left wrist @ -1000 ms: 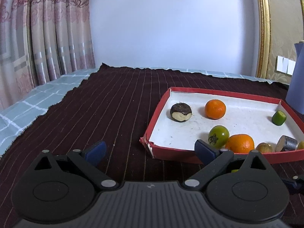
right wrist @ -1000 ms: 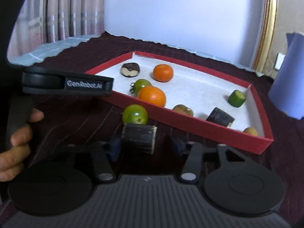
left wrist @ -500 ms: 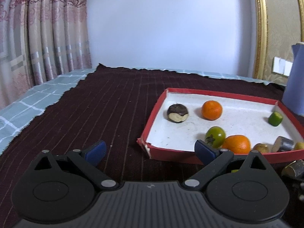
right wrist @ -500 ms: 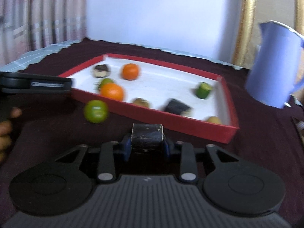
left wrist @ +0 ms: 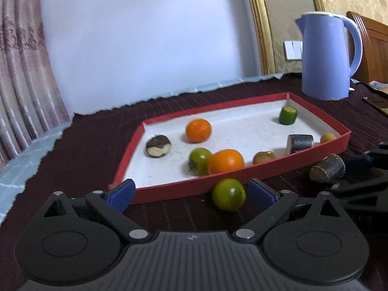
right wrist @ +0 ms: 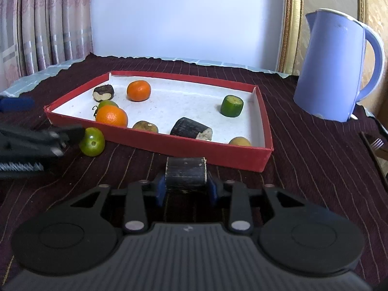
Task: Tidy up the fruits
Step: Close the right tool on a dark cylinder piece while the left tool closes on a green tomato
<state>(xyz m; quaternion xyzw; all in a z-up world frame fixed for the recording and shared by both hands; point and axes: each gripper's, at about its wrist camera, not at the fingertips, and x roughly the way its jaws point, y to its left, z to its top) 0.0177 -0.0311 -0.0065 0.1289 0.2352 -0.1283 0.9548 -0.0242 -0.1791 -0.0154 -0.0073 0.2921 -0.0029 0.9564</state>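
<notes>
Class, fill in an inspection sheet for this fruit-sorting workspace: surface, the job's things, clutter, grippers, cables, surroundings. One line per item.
Surface: dark maroon striped cloth over a pale checked cover.
Job's things: red-walled white-floored cardboard tray holds two orange tangerines, a green tomato, a green cut cylinder, a dark cut cylinder, a dark-and-cream chestnut-like piece and two small brown fruits; a loose green tomato lies on the cloth outside the tray's near wall.
Clutter: lilac plastic kettle; fork at the right edge.
Grippers: left gripper open, beside the loose tomato; right gripper shut on a dark bark-skinned cylinder piece.
Cables: nothing seen.
Surroundings: pink curtains, white wall, gold frame.
</notes>
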